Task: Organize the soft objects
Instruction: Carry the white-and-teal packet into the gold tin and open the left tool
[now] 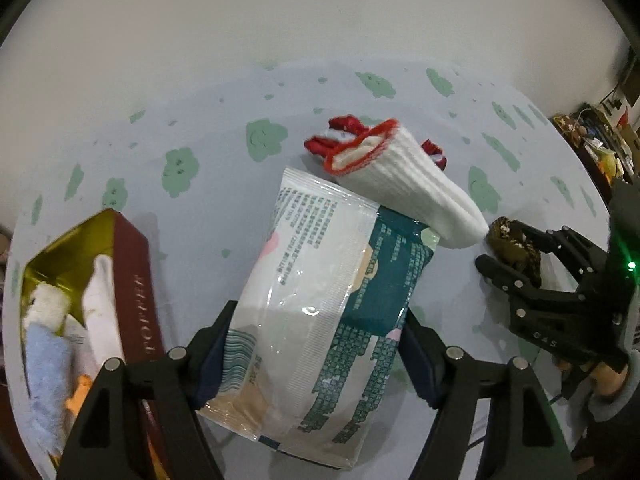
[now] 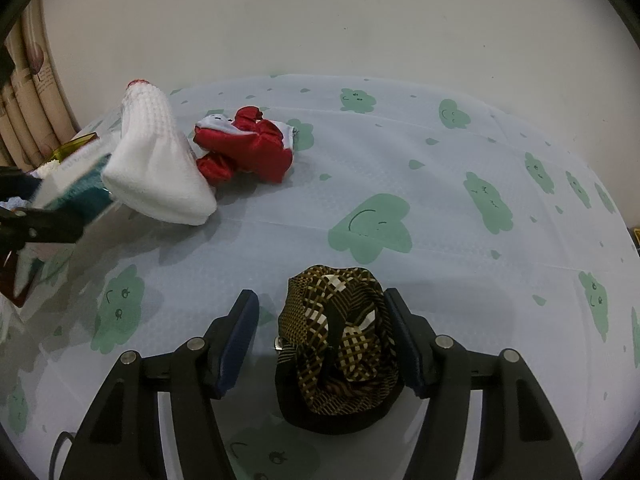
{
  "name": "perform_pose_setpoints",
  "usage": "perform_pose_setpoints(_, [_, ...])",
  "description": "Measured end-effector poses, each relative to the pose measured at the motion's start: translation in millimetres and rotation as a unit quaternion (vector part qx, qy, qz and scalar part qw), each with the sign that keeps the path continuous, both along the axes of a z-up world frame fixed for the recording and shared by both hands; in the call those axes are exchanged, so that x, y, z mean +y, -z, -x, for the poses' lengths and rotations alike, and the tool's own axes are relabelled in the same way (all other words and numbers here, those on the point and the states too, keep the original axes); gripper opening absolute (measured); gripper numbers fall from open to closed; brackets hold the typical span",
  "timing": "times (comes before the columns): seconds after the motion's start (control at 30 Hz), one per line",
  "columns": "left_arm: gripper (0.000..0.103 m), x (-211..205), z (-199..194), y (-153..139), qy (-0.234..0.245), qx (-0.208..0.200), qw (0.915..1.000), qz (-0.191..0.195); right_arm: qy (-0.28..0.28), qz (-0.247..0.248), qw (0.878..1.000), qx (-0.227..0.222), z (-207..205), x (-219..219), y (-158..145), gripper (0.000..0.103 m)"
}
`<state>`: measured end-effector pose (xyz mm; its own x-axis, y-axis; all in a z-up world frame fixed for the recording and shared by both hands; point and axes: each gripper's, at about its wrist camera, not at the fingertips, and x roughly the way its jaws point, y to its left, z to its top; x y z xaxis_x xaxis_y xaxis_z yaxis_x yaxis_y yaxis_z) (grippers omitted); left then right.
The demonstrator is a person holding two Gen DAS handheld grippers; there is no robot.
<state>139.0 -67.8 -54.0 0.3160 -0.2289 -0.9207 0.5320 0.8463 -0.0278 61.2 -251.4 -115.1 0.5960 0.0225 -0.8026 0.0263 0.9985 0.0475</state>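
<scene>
My left gripper [image 1: 316, 344] is shut on a white and teal tissue pack [image 1: 320, 308], held above the table. A white sock with red trim [image 1: 404, 184] rests across the pack's far end; the sock also shows in the right wrist view [image 2: 156, 164]. A red satin pouch [image 2: 248, 148] lies behind it. My right gripper [image 2: 324, 340] is open around a brown patterned cloth bundle [image 2: 340, 344]; the bundle touches the right finger and stands apart from the left one. In the left wrist view the right gripper [image 1: 496, 248] is at the right.
A maroon and gold box [image 1: 80, 304] at the left holds a blue cloth, a white plush and a white item. The table [image 2: 440, 200] has a pale cloth with green cloud prints. A wall stands close behind. Clutter lies at the far right.
</scene>
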Motion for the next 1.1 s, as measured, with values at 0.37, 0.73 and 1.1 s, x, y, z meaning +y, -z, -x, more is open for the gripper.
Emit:
perform_pose_setpoints(0.37, [0.076, 14.3, 8.4, -37.7, -0.005, -0.010, 0.9990, 0.044, 0.000, 0.000, 1.000, 0.000, 0.1, 0.2, 0.4, 0.062])
perform_pose_setpoints(0.73, [0.076, 57.9, -7.7, -65.5, -0.058, -0.038, 0.9970, 0.036, 0.000, 0.000, 1.000, 0.000, 0.6, 1.0, 0.7, 0.063])
perform_pose_setpoints(1.1, [0.076, 131.6, -36.8, -84.5, -0.142, -0.055, 0.9882, 0.004, 0.000, 0.000, 1.000, 0.000, 0.7, 1.1, 1.3, 0.065])
